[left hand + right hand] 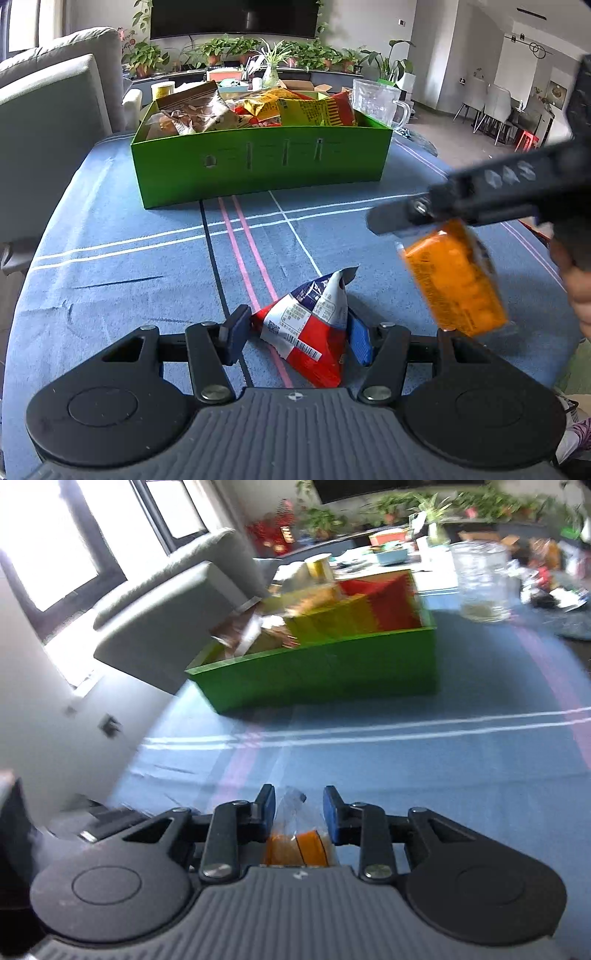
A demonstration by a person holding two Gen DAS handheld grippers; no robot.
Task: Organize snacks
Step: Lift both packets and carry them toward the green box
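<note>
A red, white and blue snack packet lies on the blue tablecloth with my left gripper shut on it, one pad at each side. An orange snack packet hangs above the cloth at the right, and my right gripper is shut on its top end. In the right wrist view the orange packet sits between the blue pads of the right gripper, its clear seal poking forward. Farther back stands a green box, also seen from the right wrist as the green box, packed with several snack bags.
A glass mug stands just behind the box's right corner. A grey sofa borders the table on the left. A person's hand holds the right gripper at the frame's edge. Potted plants and clutter fill the back shelf.
</note>
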